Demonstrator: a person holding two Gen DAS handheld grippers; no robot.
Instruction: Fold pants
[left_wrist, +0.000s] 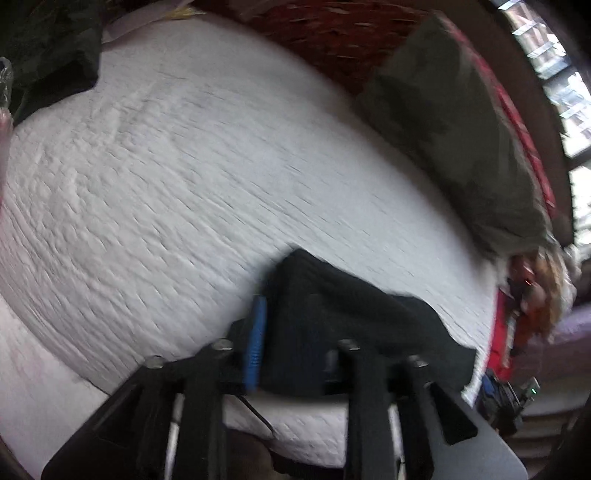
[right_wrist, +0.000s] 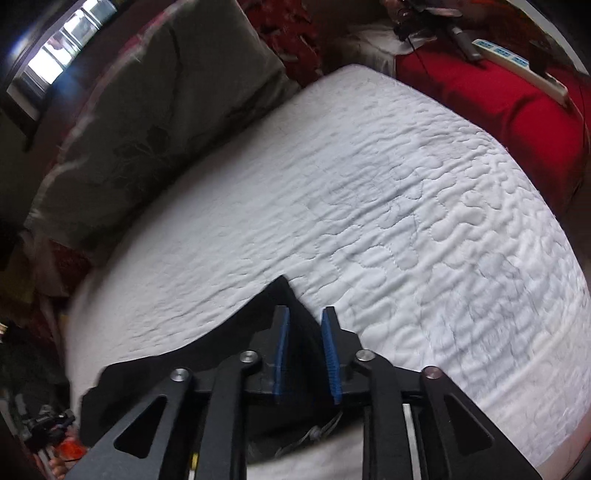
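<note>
**Black pants bunched at the bed's near edge, between two grippers**

The right gripper (right_wrist: 306, 354) stands over a peak of the black pants (right_wrist: 207, 354), its blue pads (right_wrist: 330, 354) a little apart with dark cloth rising between them; whether they pinch it cannot be told. Beyond both grippers spreads the white quilted mattress (right_wrist: 406, 206), the largest thing in view. An olive pillow (left_wrist: 454, 136) lies far ahead and to the right of the left gripper (left_wrist: 291, 350), and a red cushion (right_wrist: 491, 96) sits beyond the right gripper's right side. The pants' folded bulk lies just ahead of the left gripper, whose one visible blue pad (left_wrist: 256, 343) stands beside the cloth; the picture is blurred and its state cannot be told.
</note>
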